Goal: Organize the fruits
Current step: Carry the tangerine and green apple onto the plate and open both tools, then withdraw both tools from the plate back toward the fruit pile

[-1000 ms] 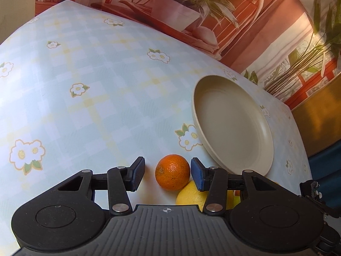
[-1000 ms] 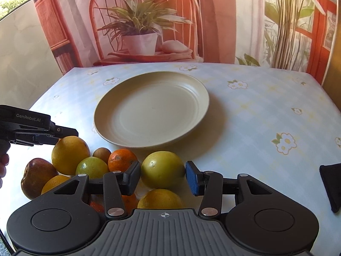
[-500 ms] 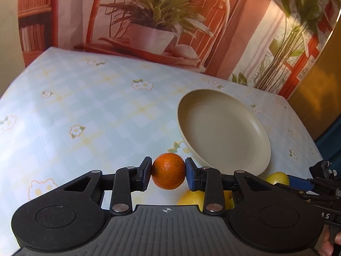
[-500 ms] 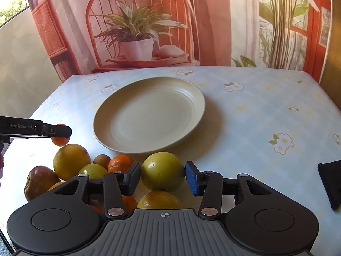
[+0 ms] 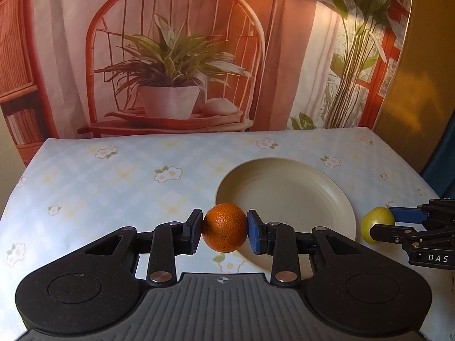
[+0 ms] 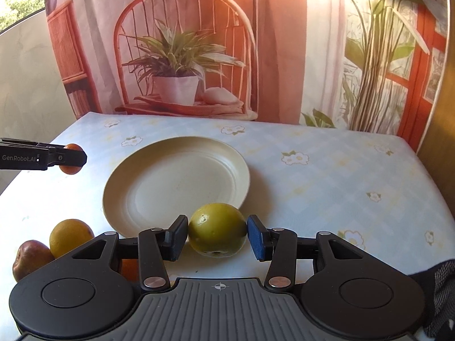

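Small orange [image 5: 224,228] is pinched between left gripper [image 5: 224,231] fingers [image 5: 194,230].

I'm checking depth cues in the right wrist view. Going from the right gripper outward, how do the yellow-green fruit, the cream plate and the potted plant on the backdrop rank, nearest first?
1. Yellow-green fruit: between the right gripper's pads, clamped.
2. Cream plate: just behind the fruit, slightly left, on the table.
3. Potted plant: printed on the backdrop past the table's far edge.

Open ground: we find the plate [image 6: 176,182] bare, and the tablecloth [image 6: 327,187] right of it unobstructed. Obstacles: loose fruit [image 6: 69,236] near left, possibly more hidden beneath the gripper body.
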`<state>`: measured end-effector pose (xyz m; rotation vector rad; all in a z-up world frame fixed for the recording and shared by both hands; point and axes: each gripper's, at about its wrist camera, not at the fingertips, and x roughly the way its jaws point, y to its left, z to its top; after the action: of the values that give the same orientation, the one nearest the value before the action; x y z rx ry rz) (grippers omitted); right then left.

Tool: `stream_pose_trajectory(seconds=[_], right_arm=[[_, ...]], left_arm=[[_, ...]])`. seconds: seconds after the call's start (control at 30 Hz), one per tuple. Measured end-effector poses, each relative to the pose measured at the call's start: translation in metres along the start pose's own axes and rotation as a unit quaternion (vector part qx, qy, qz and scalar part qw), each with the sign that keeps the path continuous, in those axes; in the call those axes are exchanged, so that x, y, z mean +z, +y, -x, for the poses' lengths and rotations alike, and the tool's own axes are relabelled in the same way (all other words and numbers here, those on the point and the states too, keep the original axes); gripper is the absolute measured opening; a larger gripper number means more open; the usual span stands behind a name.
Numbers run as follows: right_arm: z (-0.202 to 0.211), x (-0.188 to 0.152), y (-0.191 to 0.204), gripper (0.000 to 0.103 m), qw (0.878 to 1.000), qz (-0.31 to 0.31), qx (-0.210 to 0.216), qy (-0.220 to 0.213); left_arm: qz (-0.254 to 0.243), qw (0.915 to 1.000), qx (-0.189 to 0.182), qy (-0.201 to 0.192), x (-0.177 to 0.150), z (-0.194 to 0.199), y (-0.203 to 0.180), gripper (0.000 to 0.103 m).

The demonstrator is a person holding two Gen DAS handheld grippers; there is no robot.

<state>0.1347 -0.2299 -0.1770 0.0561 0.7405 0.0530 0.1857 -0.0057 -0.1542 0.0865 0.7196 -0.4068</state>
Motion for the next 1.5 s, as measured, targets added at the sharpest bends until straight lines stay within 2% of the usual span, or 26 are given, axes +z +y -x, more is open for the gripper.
stream_pose_trajectory(seconds=[0.2, 0.4, 0.5, 0.67, 0.93, 1.1, 1.2, 1.33, 1.5], right_arm=[[-0.037, 0.024, 0.002, 0.042, 0.999, 0.041, 0.011, -0.003], [-0.066, 0.041, 0.000, 0.042, 0.999, 0.045, 0.013, -0.001], [-0.078, 0.044, -0.005, 0.042, 0.999, 0.037, 0.013, 0.006], [-0.088, 0.040, -0.009, 0.042, 0.999, 0.026, 0.017, 0.016], [-0.091, 0.041, -0.013, 0.043, 0.999, 0.019, 0.024, 0.010], [-0.089, 0.042, -0.013, 0.046, 1.000, 0.015, 0.021, 0.013], [-0.081, 0.043, -0.013, 0.046, 1.000, 0.007, 0.019, 0.008], [-0.061, 0.043, -0.013, 0.046, 1.000, -0.008, 0.020, -0.008], [-0.031, 0.036, -0.010, 0.046, 0.999, -0.026, 0.022, -0.023]], left_arm=[[-0.005, 0.9998, -0.016, 0.012, 0.011, -0.028, -0.003, 0.036], [-0.055, 0.9980, -0.017, 0.028, 0.014, -0.054, -0.015, 0.036], [-0.064, 0.9970, -0.019, 0.037, 0.014, -0.065, -0.016, 0.036], [-0.061, 0.9966, -0.019, 0.052, 0.011, -0.084, -0.013, 0.036], [-0.084, 0.9942, -0.021, 0.064, 0.010, -0.100, -0.019, 0.036], [-0.092, 0.9931, -0.018, 0.070, 0.011, -0.101, -0.022, 0.039], [-0.079, 0.9943, -0.016, 0.069, 0.014, -0.098, -0.022, 0.046], [-0.069, 0.9960, -0.009, 0.056, 0.018, -0.079, -0.021, 0.049], [-0.029, 0.9987, -0.006, 0.041, 0.018, -0.045, -0.013, 0.049]])
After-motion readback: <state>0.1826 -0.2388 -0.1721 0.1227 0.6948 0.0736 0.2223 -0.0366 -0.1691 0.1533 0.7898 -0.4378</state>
